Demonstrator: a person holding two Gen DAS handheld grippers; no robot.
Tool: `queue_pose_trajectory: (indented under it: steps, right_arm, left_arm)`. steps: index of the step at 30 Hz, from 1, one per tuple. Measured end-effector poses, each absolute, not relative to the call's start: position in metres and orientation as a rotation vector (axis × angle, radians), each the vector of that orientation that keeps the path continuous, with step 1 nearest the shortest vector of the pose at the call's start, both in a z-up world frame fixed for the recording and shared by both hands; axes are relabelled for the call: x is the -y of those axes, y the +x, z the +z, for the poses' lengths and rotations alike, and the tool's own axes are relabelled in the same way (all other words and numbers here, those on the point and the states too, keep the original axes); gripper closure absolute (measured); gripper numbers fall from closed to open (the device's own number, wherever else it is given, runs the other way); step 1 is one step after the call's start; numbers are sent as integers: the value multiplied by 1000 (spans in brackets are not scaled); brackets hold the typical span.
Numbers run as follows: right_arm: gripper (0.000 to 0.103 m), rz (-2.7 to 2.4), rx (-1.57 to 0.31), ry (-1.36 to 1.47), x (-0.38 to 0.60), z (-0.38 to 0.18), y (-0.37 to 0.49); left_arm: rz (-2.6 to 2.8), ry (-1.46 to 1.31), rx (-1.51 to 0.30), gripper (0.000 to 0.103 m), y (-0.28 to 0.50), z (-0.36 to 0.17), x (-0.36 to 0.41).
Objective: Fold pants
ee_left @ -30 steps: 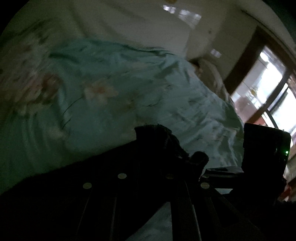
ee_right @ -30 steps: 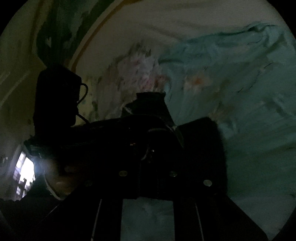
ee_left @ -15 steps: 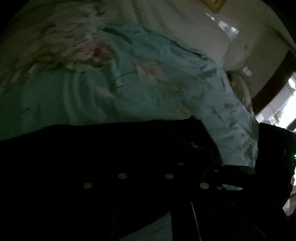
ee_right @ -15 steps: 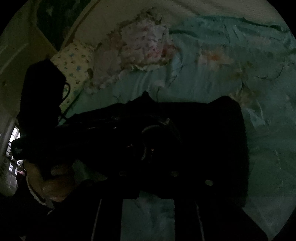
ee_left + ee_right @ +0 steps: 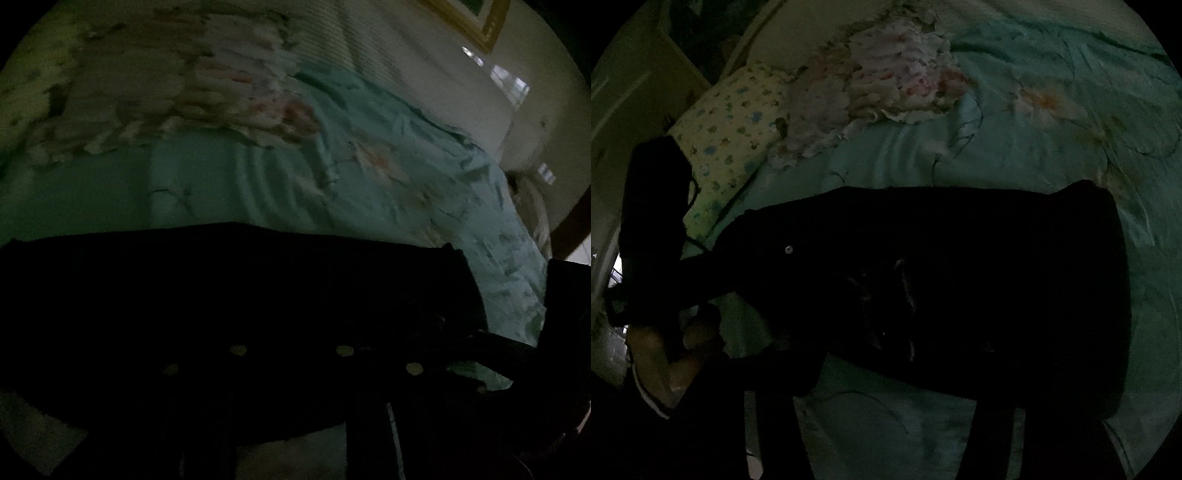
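The black pants (image 5: 960, 280) lie as a wide dark slab on the teal bedspread (image 5: 1052, 147), folded over. In the left wrist view the pants (image 5: 240, 288) fill the lower half and cover my left gripper (image 5: 291, 332); its fingers are lost in the dark cloth. My right gripper (image 5: 886, 398) sits at the near edge of the pants with its dark fingers (image 5: 775, 424) apart over bare bedspread. The other gripper and the hand holding it (image 5: 665, 332) show at the left edge.
A floral pillow (image 5: 731, 125) and a white-pink ruffled blanket (image 5: 886, 85) lie at the head of the bed. A framed picture (image 5: 476, 18) hangs on the wall. A door frame (image 5: 569, 229) stands at the right. The room is very dim.
Both grippers have dropped toward the bed, carrying the pants down and laying them flat. The pants now spread wide over the bedspread. The right gripper has pulled back from the cloth.
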State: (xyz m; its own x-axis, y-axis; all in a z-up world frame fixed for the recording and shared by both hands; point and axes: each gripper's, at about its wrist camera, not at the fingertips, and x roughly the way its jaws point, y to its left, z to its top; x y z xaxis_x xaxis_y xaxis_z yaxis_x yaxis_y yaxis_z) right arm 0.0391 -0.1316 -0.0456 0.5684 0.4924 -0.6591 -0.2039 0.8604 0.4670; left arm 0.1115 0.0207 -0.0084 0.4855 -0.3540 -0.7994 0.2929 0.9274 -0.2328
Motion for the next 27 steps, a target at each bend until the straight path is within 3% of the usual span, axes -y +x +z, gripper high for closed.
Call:
queue_pose_trajectory:
  steps: [2,11,16,27]
  right_arm:
    - [46,428,-868,359,129,-42,39]
    - [46,472,-830,333,114,-21,34]
    - [46,493,-825,310,103,-14,35]
    - [46,550,-828,270,75,-4,45]
  left_arm:
    - [-377,-79,-983,78,108,-7,-27]
    - [-287,-164,-989,76,92,-6,-62]
    - [-240,-207,-977,65,81,-4,-79]
    - [-99,-314,-972,64,49,-4,-129]
